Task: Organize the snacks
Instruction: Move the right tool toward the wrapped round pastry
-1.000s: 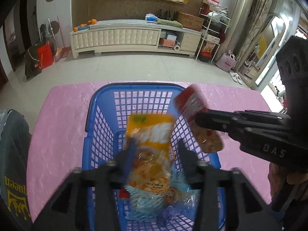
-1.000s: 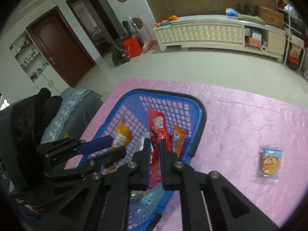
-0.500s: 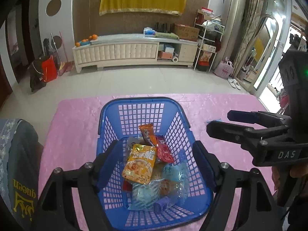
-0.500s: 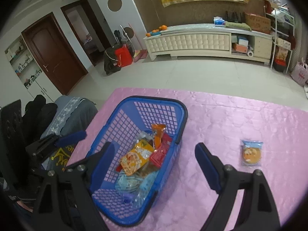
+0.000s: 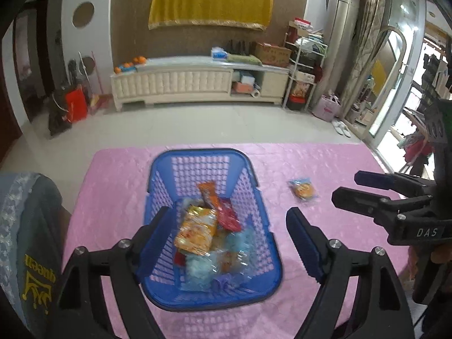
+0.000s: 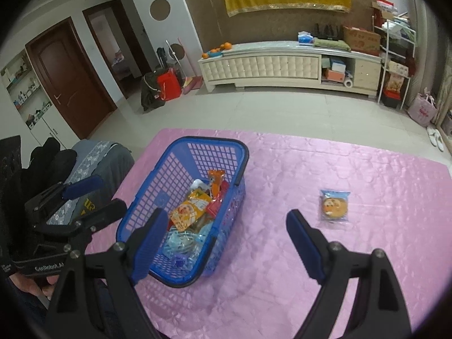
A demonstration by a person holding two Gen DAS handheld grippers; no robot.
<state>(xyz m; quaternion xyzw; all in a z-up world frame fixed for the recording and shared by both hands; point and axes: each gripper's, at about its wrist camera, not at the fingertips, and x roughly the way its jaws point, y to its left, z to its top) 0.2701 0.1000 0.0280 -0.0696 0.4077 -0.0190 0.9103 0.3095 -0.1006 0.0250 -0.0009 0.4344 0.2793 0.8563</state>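
A blue plastic basket (image 5: 158, 169) (image 6: 180, 152) stands on the pink tablecloth and holds several snack packs, among them an orange-yellow bag (image 5: 196, 230) (image 6: 188, 212) and a red packet (image 5: 230, 217). A blue-wrapped biscuit pack (image 5: 302, 189) (image 6: 334, 204) lies alone on the cloth to the basket's right. My left gripper (image 5: 227, 238) is open and empty above the basket's near end. My right gripper (image 6: 227, 238) is open and empty, held above the cloth between basket and biscuit pack; it also shows in the left wrist view (image 5: 350, 188).
The pink tablecloth (image 6: 353, 169) covers the table; its far edge meets a tiled floor. A grey-covered chair (image 6: 96, 161) stands at the table's left side. A white cabinet (image 6: 268, 67) lines the far wall.
Both grippers let go of their packs, the left the orange-yellow bag and the right the red packet, which now lie in the basket. Both opened wide and drew back and up.
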